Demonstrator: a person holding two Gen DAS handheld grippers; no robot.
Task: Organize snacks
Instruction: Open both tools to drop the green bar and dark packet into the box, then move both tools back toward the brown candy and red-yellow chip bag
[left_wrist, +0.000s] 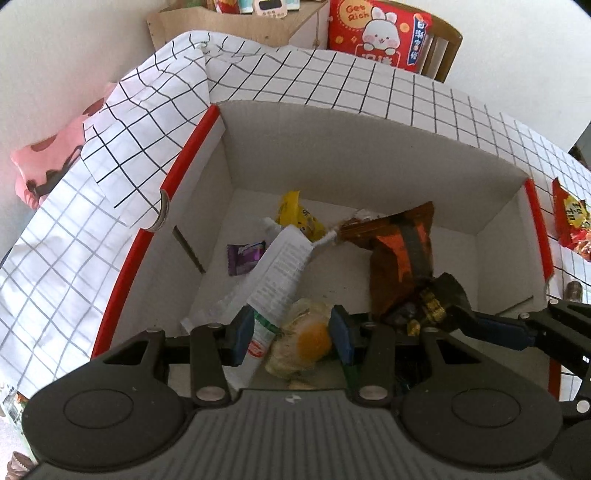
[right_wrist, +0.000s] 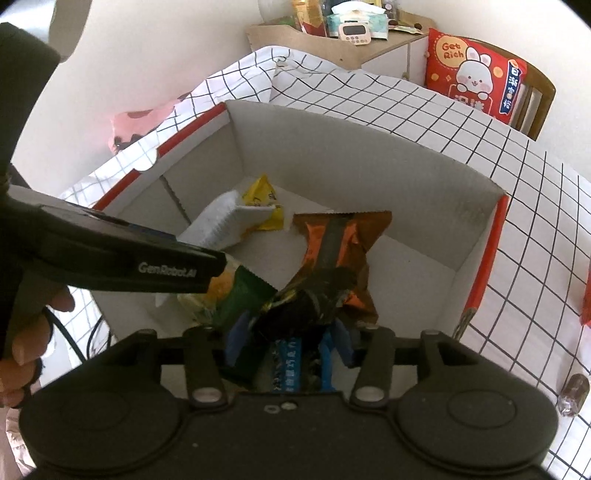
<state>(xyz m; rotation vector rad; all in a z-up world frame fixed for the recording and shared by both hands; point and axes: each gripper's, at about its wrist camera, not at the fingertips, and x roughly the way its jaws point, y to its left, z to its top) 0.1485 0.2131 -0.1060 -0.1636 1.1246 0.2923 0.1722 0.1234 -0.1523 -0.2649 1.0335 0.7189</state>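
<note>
Both claws hang over the white box (left_wrist: 354, 155) on the checked cloth (left_wrist: 369, 85). The left claw (left_wrist: 291, 334) pinches a clear egg snack pack (left_wrist: 303, 341). The right claw (right_wrist: 286, 341) has a black-and-gold wrapper (right_wrist: 306, 306) between its fingers; I cannot tell if it squeezes. A brown bag (left_wrist: 402, 254) lies inside.

Box (left_wrist: 369, 162) far half bare, open from above; orange packet (left_wrist: 399, 254), white packet (left_wrist: 280, 269) crowd near side.
</note>
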